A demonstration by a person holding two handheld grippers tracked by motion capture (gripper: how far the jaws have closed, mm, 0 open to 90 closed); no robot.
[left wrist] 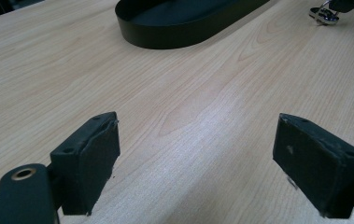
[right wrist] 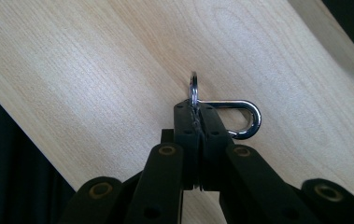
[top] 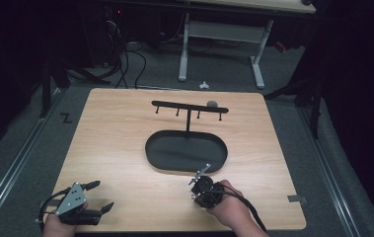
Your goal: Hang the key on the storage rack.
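Gripping 1 metal clip, right gripper; left gripper spread.

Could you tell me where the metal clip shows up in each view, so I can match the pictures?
High view: the metal clip sits in the right gripper, just below the black oval tray.
Left gripper view: top right corner, right of the tray.
Right gripper view: centre, pinched between the shut jaws.
Shared landmark: the wooden table.
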